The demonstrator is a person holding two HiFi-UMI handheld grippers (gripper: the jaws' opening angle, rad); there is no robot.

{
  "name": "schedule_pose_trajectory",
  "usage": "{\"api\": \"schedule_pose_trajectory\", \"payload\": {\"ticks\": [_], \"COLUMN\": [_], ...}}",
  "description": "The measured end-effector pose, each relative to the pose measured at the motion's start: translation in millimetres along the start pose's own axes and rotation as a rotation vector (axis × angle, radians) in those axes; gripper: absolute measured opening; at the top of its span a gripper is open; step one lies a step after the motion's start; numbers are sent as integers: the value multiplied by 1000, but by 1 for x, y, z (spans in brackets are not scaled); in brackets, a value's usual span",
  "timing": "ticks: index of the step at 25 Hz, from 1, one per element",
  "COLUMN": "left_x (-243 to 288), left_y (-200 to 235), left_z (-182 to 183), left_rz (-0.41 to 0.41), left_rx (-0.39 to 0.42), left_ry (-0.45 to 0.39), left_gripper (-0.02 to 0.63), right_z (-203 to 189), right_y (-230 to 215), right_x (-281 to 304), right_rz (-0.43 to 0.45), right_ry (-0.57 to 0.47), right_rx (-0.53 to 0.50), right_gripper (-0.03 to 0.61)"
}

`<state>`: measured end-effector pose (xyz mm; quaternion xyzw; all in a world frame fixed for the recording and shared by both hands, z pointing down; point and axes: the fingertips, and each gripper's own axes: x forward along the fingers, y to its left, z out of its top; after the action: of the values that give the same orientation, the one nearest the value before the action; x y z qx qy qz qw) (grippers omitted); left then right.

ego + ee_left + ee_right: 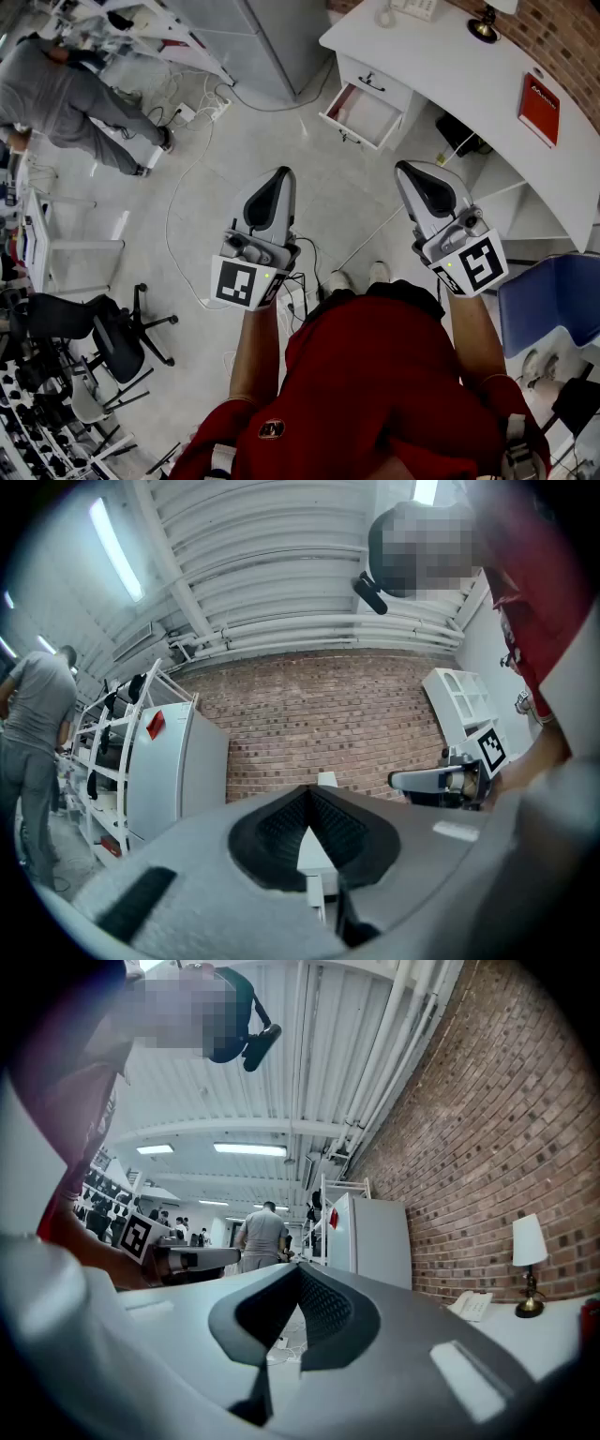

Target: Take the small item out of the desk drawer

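One white desk (450, 66) curves across the upper right of the head view, and its single open drawer (367, 112) is pulled out toward the lower left, long axis lying along the desk front; the small item cannot be made out inside. Your left gripper (280, 175) and right gripper (406, 170), two in all, hover well apart from the drawer, each with jaws pressed together on nothing

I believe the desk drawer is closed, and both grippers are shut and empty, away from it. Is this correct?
Not quite: the desk drawer is pulled open, as the head view shows. The left gripper and right gripper are indeed shut and empty, away from it.
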<state>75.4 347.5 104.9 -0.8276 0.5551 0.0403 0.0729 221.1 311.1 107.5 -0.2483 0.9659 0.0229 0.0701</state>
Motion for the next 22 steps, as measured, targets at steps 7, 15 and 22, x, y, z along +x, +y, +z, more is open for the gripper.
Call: {"api": "schedule_pose_trajectory", "payload": {"ticks": [7,15,22], "left_x": [21,41,55], "left_y": [-7,-21,-38], "left_z": [7,-1,-6], "left_rz": [16,50,79], "left_rx": [-13,8,35], "left_ry": [14,33,47], "left_gripper": [0,0,0], "right_z": [3,-7,-20], "right_y": [-9,-34,-55], "right_x": [-2,-18,-32], "right_rz": [33,51,81], "right_ry": [-26,-16,-17], "right_rx": [36,28,45], "right_gripper": [11,12,12]}}
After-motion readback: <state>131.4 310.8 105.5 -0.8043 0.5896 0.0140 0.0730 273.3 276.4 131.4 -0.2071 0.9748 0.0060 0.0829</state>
